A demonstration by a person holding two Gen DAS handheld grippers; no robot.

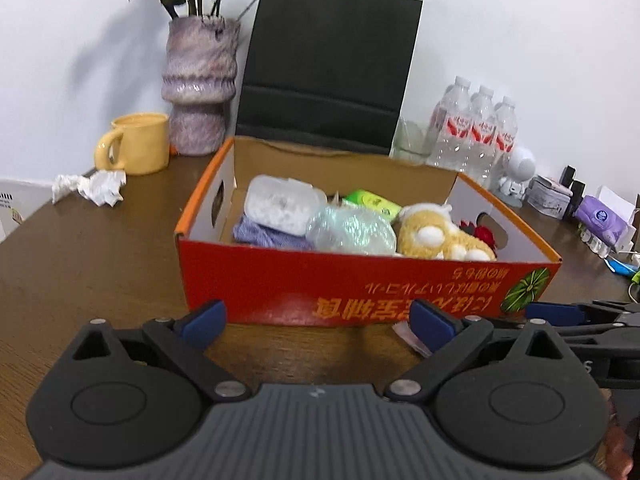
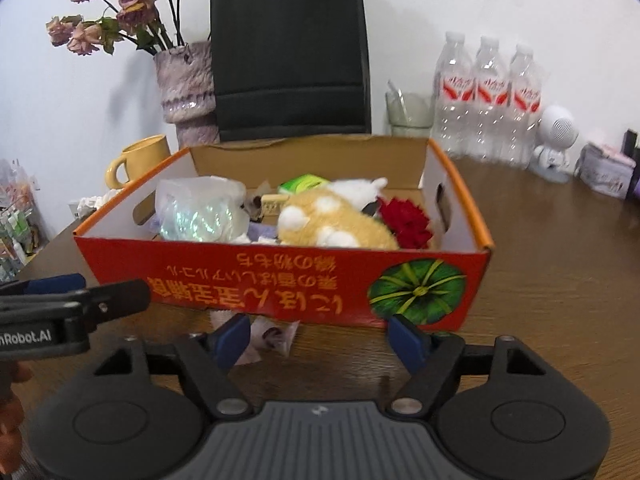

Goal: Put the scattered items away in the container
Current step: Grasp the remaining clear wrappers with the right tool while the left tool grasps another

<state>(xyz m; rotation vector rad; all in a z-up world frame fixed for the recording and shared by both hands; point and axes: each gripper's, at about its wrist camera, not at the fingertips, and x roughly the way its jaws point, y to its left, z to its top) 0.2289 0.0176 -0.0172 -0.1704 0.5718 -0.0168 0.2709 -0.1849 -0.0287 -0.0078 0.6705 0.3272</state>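
**Box nearly packed — scraps left on the desk**

The red box (image 2: 280, 280) at 12 o'clock already holds a plush toy (image 2: 332, 220), wrapped bundle and rose. A small packet (image 2: 268, 338) lies before it, crumpled paper (image 1: 90, 188) at 10 o'clock. Both hand-held grippers — left (image 1: 320, 320), right (image 2: 320, 336) — stand apart, empty. Box lettering is upside-down Japanese; "nRobot.AI" shows.

A box (image 2: 280, 280) on the table (image 2: 560, 260) holds a plush toy (image 2: 332, 220), bag (image 2: 288, 60) behind.

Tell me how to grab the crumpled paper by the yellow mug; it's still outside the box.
Probably pinch the raised middle of the crumpled paper, coming down from the near, open side; the yellow mug stands just behind it.
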